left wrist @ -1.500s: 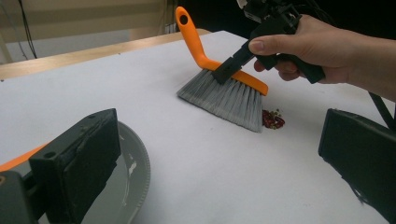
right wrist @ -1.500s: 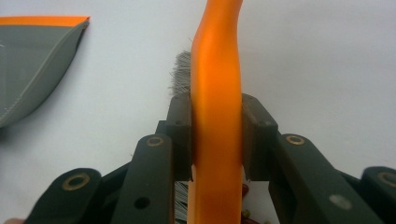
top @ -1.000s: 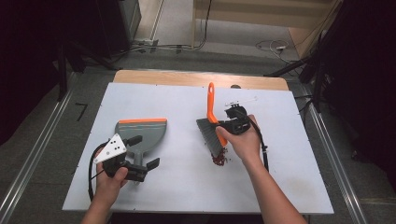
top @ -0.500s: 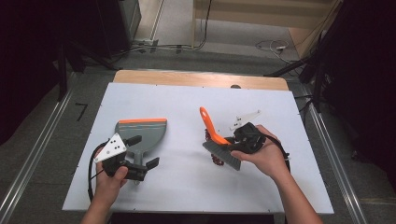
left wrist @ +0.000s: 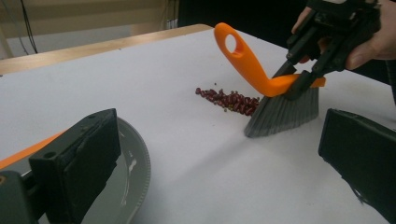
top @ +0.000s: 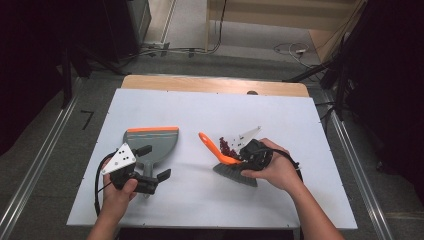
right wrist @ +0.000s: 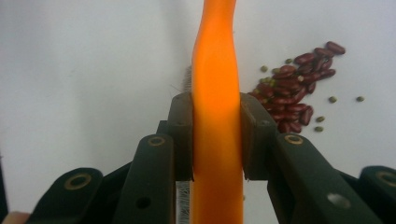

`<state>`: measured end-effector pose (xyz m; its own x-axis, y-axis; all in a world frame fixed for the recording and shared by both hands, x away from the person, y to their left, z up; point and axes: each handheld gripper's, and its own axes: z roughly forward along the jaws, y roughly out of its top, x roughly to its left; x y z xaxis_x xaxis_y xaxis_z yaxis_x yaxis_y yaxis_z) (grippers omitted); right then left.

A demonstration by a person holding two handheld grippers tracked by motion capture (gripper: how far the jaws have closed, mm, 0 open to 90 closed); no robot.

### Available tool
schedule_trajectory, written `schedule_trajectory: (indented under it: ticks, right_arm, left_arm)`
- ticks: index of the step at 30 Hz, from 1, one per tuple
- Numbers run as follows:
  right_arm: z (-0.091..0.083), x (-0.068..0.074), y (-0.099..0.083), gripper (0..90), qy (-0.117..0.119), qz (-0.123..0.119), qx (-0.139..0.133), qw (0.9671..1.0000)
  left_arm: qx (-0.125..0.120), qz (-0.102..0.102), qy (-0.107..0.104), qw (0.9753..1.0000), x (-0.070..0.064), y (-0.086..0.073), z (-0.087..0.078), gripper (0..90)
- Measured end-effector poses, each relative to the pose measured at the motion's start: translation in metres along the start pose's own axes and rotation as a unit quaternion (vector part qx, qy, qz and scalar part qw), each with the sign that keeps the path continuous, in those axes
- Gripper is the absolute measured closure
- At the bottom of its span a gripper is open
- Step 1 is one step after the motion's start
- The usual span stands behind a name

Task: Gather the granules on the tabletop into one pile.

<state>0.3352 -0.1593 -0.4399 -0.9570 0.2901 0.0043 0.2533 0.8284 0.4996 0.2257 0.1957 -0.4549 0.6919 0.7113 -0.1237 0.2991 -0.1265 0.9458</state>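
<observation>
Right gripper [right wrist: 217, 140] clamped one brush [top: 227, 162] beside one bean pile [top: 227, 146]; left gripper [top: 150, 167] gaped at one dustpan [top: 150, 142].

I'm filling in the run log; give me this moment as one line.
right tongs: shut on brush | brush: bristles down beside beans | left tongs: open, at dustpan | beans: unswept
</observation>
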Motion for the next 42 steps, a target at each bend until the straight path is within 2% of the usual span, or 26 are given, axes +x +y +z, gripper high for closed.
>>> schedule_trajectory:
  ticks: [4,12,22,23,37,42]
  right_arm:
    - [0.003,-0.011,0.003,68.2,-0.003,0.000,-0.002,1.0000]
    - [0.009,-0.029,0.011,67.9,-0.008,-0.019,-0.005,0.9998]
    - [0.013,-0.048,0.015,67.7,-0.015,0.002,-0.013,0.9998]
    - [0.013,-0.049,0.016,67.7,-0.017,0.007,-0.011,0.9998]
    - [0.016,-0.061,0.024,67.6,-0.019,0.003,-0.013,0.9997]
    - [0.016,-0.064,0.024,67.7,-0.021,0.013,-0.015,0.9996]
  left_arm:
    - [0.001,0.001,0.001,1.0000,0.001,0.000,-0.001,0.0]
    - [0.000,-0.002,0.000,1.0000,0.000,0.000,0.000,0.0]
    - [0.003,0.000,0.001,1.0000,0.000,-0.001,0.000,0.0]
    - [0.003,0.000,0.001,1.0000,0.000,-0.001,0.000,0.0]
    - [0.003,0.000,0.001,1.0000,0.000,-0.001,0.001,0.0]
    - [0.002,0.000,0.000,1.0000,0.000,-0.001,0.001,0.0]
